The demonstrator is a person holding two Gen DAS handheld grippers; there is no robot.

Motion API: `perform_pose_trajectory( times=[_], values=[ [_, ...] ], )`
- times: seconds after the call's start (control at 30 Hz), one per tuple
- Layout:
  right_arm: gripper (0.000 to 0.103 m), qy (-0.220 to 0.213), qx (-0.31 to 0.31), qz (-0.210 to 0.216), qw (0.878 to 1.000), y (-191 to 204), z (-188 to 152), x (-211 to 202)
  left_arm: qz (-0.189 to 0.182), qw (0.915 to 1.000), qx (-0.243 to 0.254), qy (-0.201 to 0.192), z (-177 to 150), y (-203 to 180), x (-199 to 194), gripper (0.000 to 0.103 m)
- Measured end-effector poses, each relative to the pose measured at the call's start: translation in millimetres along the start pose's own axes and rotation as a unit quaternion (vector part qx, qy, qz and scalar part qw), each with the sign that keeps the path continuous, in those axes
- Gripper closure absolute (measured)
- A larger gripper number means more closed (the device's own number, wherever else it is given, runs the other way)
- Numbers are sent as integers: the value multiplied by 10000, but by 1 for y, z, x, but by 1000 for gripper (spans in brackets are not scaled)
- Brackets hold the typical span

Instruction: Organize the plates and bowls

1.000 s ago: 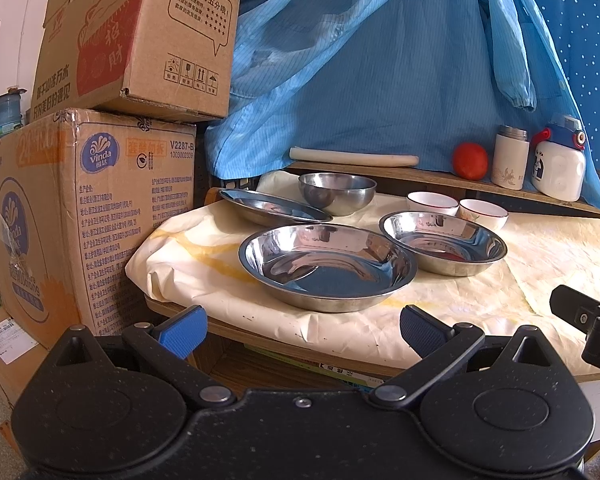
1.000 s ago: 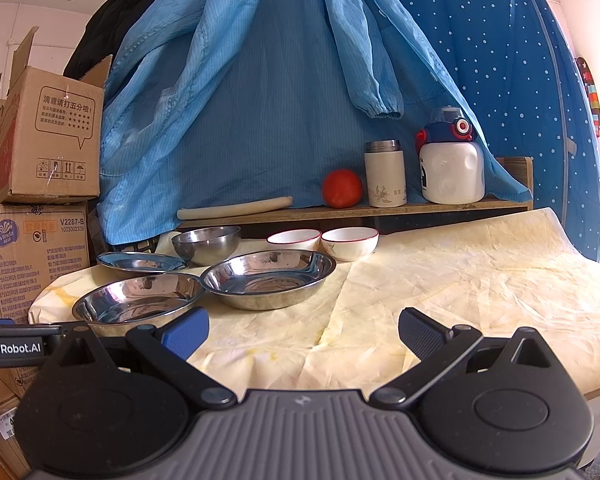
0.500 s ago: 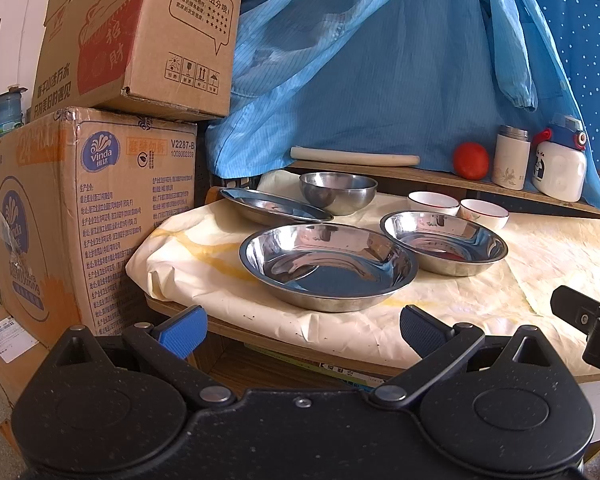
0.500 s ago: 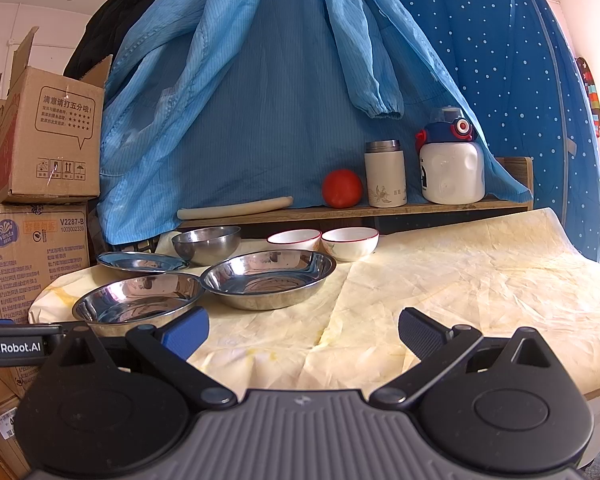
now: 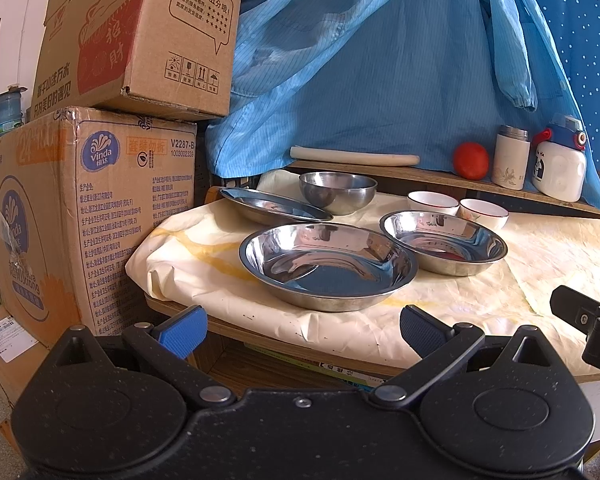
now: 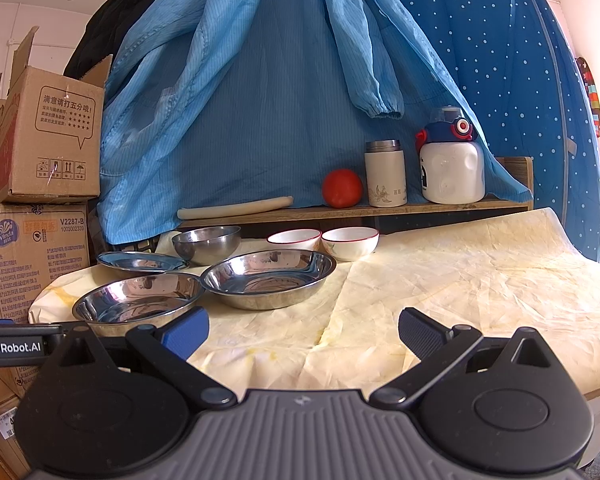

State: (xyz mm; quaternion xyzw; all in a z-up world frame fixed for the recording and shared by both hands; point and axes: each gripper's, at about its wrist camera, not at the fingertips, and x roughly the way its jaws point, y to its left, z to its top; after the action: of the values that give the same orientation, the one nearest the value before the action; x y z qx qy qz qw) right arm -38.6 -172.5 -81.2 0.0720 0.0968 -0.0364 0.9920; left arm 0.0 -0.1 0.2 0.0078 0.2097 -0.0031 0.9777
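Note:
Two deep steel plates sit side by side on the cloth-covered table, the near left one (image 5: 327, 266) (image 6: 138, 300) and the right one (image 5: 444, 242) (image 6: 268, 276). Behind them are a flat steel plate (image 5: 274, 206) (image 6: 140, 261), a steel bowl (image 5: 338, 192) (image 6: 207, 243) and two white red-rimmed bowls (image 5: 433, 202) (image 5: 483, 213) (image 6: 294, 239) (image 6: 350, 242). My left gripper (image 5: 300, 332) is open and empty before the table's front edge. My right gripper (image 6: 304, 332) is open and empty over the front of the table.
Stacked cardboard boxes (image 5: 88, 208) stand left of the table (image 6: 480, 276). A back shelf (image 6: 440, 207) holds a rolling pin (image 6: 236, 207), a tomato (image 6: 342, 188), a flask (image 6: 385, 174) and a white bottle (image 6: 452, 164). Blue cloth hangs behind.

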Motion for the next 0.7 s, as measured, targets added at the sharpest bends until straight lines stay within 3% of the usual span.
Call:
perform_pose_trajectory(
  times=[0.7],
  values=[
    [0,5,-28,-12,10000,0,1,0,-202,9997,55,97,-1,-1,3,1]
  ],
)
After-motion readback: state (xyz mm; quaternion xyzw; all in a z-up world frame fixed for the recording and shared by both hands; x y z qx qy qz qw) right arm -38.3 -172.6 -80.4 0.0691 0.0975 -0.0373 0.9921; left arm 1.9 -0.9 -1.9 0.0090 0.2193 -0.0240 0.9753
